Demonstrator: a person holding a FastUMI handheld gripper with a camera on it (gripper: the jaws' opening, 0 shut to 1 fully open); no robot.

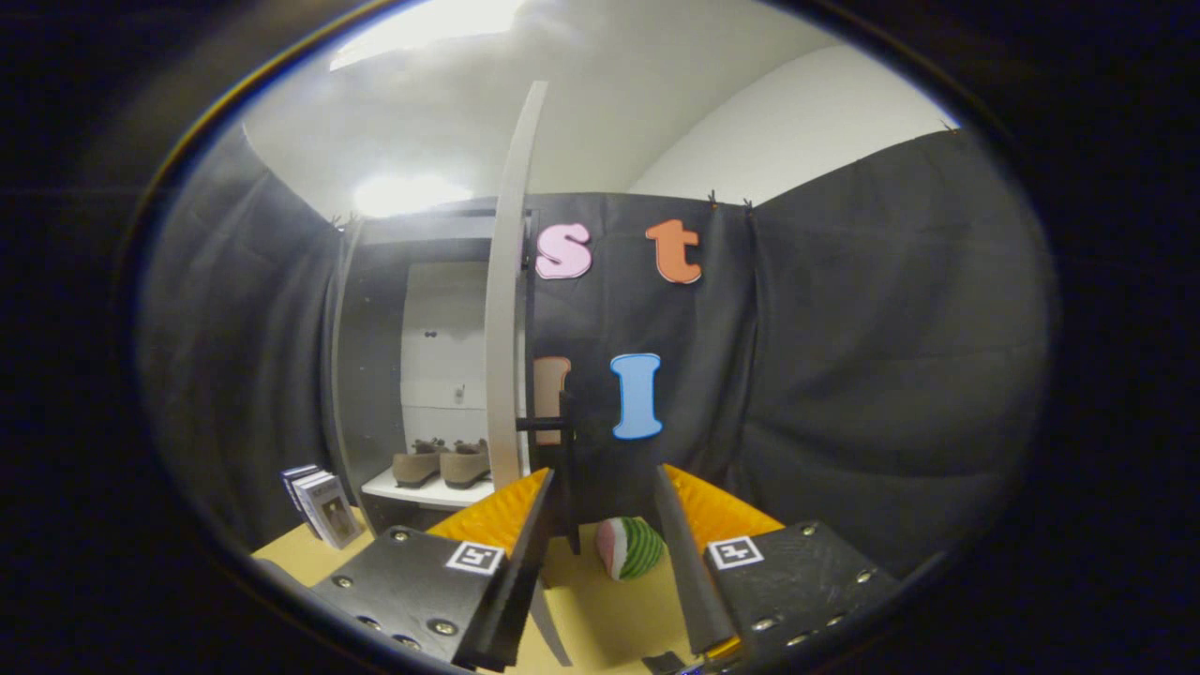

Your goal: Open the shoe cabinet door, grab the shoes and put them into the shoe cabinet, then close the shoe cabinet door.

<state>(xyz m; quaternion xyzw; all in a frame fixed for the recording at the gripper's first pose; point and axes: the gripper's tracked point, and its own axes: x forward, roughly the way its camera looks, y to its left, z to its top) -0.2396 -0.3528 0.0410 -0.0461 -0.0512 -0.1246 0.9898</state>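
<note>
The shoe cabinet (375, 375) stands open at the back left, and I see its white door (506, 309) edge-on, swung out toward me. A pair of tan shoes (442, 464) sits side by side on the cabinet's white lower shelf (398, 489). A black door handle (562, 441) juts from the door's lower part, just ahead of my left fingertip. My gripper (605, 478) is open, its fingers spread apart and pressing on nothing. I cannot tell whether the left finger touches the handle.
A toy watermelon slice (630, 547) lies on the yellow tabletop (609, 609) between my fingers, beyond their tips. A few small books (321, 506) lean together left of the cabinet. Black cloth walls close in the right and the back.
</note>
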